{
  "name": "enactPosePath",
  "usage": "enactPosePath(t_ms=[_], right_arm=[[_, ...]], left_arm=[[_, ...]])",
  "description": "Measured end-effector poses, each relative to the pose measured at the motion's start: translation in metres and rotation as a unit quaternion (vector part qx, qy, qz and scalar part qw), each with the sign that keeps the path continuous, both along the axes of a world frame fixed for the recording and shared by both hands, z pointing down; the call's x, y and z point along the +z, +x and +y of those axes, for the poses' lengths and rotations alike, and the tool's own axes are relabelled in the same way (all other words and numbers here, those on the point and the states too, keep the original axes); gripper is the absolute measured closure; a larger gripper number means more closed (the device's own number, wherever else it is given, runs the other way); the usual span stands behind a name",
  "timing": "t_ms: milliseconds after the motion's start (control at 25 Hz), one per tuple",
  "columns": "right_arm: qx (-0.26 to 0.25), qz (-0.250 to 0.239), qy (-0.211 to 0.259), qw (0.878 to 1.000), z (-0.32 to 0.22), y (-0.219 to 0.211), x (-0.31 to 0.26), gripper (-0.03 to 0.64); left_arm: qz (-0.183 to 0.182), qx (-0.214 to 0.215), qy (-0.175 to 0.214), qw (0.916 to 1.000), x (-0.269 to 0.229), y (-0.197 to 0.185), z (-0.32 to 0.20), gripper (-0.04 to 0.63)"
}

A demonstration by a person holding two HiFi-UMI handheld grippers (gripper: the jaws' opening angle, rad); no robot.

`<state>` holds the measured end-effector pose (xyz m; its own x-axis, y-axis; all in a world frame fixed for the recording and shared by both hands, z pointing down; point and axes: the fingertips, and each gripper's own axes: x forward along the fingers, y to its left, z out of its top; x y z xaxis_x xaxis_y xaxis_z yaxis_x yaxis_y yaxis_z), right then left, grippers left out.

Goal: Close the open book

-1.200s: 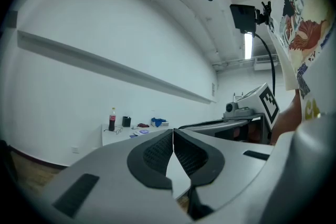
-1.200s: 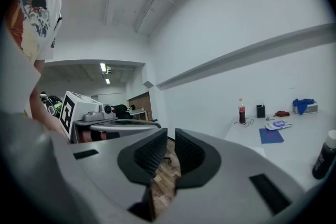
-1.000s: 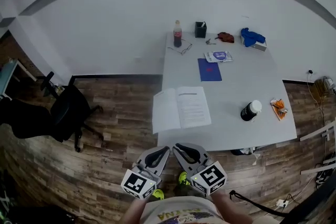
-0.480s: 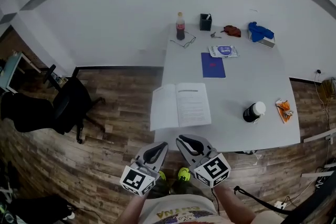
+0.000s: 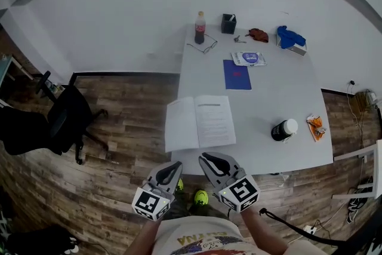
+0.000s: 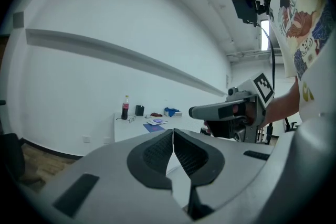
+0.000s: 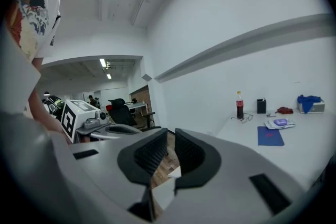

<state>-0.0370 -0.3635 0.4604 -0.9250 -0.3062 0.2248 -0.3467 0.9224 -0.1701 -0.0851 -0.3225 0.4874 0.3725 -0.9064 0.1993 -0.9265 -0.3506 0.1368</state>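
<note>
Both tools have drifted a hair left, still short of the worktop (image 5: 271,98): left tool (image 5: 178,165) clenched empty, right tool (image 5: 203,156) a crack apart, empty; the open book (image 5: 200,122) lies flat at the near-left corner, looks light and floppy, so pinch the overhanging left edge.

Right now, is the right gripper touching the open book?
Apart. The head view shows a strip of bare table between the right gripper and the open book.
</note>
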Motion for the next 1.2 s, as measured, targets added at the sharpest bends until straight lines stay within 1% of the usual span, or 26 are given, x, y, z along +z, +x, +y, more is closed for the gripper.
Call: enactPosePath(t_ms=[240, 320, 440, 520, 640, 760, 960, 1200], right_arm=[[0.029, 0.015, 0.015, 0.999, -0.024, -0.024, -0.006, 0.577], [0.030, 0.019, 0.018, 0.999, -0.028, -0.038, -0.002, 0.577], [0.030, 0.028, 0.020, 0.999, -0.030, -0.058, 0.006, 0.577], [0.032, 0.036, 0.021, 0.999, -0.031, -0.068, 0.013, 0.577], [0.040, 0.049, 0.020, 0.998, -0.036, -0.079, 0.023, 0.577], [0.042, 0.053, 0.011, 0.998, -0.043, -0.087, 0.029, 0.577], [0.027, 0.069, -0.008, 0.997, -0.054, -0.093, 0.044, 0.577], [-0.015, 0.100, -0.015, 0.995, -0.059, -0.110, 0.074, 0.577]], left_arm=[[-0.001, 0.020, -0.006, 0.9998, 0.018, -0.035, -0.009, 0.583], [-0.001, 0.029, -0.003, 0.9996, 0.021, -0.047, -0.013, 0.583], [0.011, 0.034, 0.001, 0.9994, 0.024, -0.064, -0.021, 0.583], [0.007, 0.040, -0.002, 0.9992, 0.030, -0.072, -0.025, 0.581], [-0.003, 0.052, -0.017, 0.9985, 0.049, -0.086, -0.031, 0.581], [-0.006, 0.049, -0.041, 0.9979, 0.075, -0.100, -0.038, 0.578], [-0.006, 0.034, -0.067, 0.9971, 0.118, -0.114, -0.045, 0.520], [-0.011, 0.025, -0.074, 0.9969, 0.166, -0.130, -0.053, 0.506]])
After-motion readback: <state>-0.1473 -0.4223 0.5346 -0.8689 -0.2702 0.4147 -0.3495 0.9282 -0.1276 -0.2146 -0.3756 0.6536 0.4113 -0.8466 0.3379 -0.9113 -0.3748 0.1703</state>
